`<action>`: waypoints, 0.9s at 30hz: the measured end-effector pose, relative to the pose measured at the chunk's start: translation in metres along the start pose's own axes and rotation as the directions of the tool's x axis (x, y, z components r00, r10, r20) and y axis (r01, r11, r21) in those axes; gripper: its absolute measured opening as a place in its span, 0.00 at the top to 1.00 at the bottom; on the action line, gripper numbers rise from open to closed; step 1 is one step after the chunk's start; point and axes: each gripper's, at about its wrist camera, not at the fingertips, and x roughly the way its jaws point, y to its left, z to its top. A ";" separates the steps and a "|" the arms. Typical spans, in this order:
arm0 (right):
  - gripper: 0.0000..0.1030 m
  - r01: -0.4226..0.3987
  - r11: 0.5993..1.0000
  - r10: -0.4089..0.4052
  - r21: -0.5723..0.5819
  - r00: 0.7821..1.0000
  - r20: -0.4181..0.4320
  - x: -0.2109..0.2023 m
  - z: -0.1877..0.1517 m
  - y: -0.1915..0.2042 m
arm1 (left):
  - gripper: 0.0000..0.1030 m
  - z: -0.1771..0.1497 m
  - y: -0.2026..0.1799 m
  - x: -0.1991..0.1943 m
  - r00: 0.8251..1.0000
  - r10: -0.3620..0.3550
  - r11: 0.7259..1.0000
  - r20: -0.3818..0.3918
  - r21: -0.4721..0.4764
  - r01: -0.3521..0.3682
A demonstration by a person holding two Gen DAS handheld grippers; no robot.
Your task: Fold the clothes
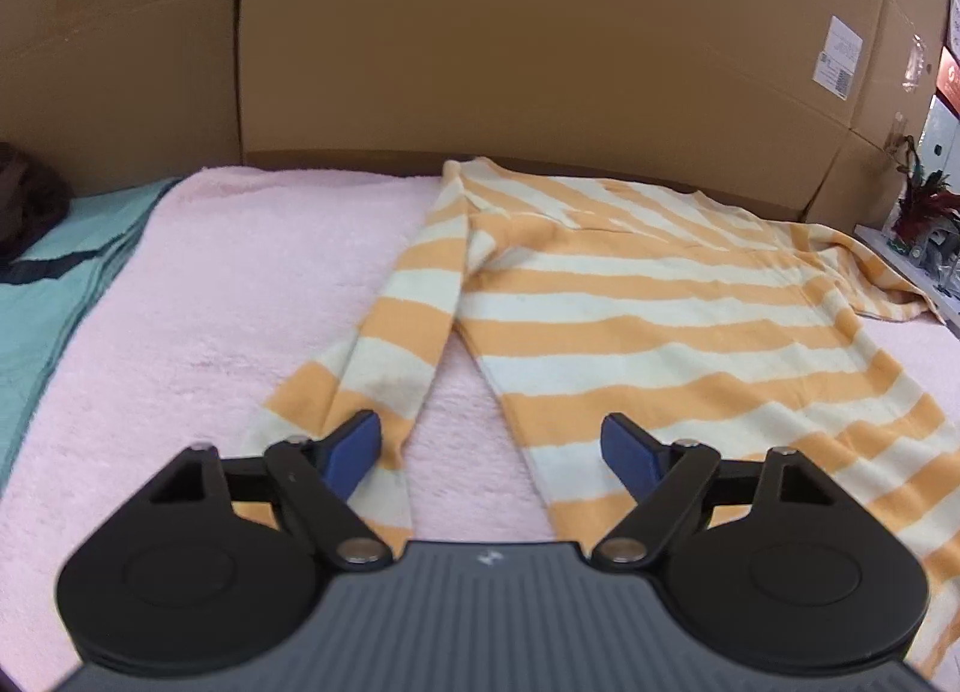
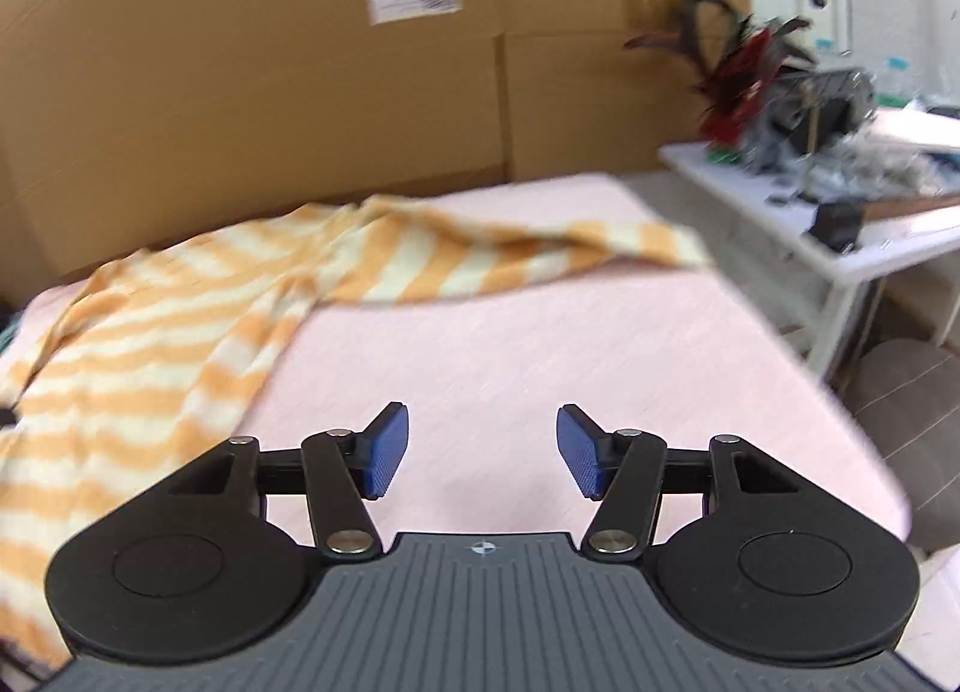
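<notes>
Pink fleece covers the tabletop, and both pairs of tongs hang above it with their blue pads apart and nothing clamped. Seen from the left wrist, the left tongs straddle the strip of bare pink between one long sleeve and the body of the single orange-and-cream striped sweater; the left pad sits over the sleeve's cuff end, the right pad over the body's lower side (whether either touches the cloth cannot be told). Seen from the right wrist, the right tongs stand over bare pink with the sweater to their left and its second sleeve stretched out toward the far right edge of the tabletop, blurred. Open pink lies around these tongs up to the rounded right edge. One folded teal cloth lies at the left edge. Two large cardboard boxes wall the far side. Beyond the right edge stands one white side table carrying a dark red plant and clutter.
</notes>
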 end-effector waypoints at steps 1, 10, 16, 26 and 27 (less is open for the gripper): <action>0.44 -0.023 1.000 0.023 0.002 1.000 -0.007 0.000 -0.006 0.007 | 0.24 0.006 0.007 0.004 0.999 0.042 0.999 -0.008 0.008 -0.042; 0.43 -0.111 0.993 0.112 -0.026 0.993 0.039 -0.005 -0.023 0.044 | 0.23 0.050 0.084 0.039 0.959 0.282 0.950 -0.043 -0.130 -0.285; 0.49 -0.076 0.981 0.089 -0.177 0.994 0.069 -0.023 -0.030 0.059 | 0.31 0.030 0.046 -0.035 0.983 0.155 0.987 0.102 -0.060 -0.149; 0.55 -0.209 0.853 0.219 -0.478 0.975 -0.035 -0.058 -0.070 0.094 | 0.28 -0.090 -0.071 -0.125 0.992 -0.073 0.925 0.102 0.378 0.029; 0.55 -0.227 0.833 0.238 -0.505 0.970 -0.044 -0.061 -0.074 0.101 | 0.28 -0.098 -0.078 -0.126 0.993 -0.088 0.914 0.079 0.403 0.049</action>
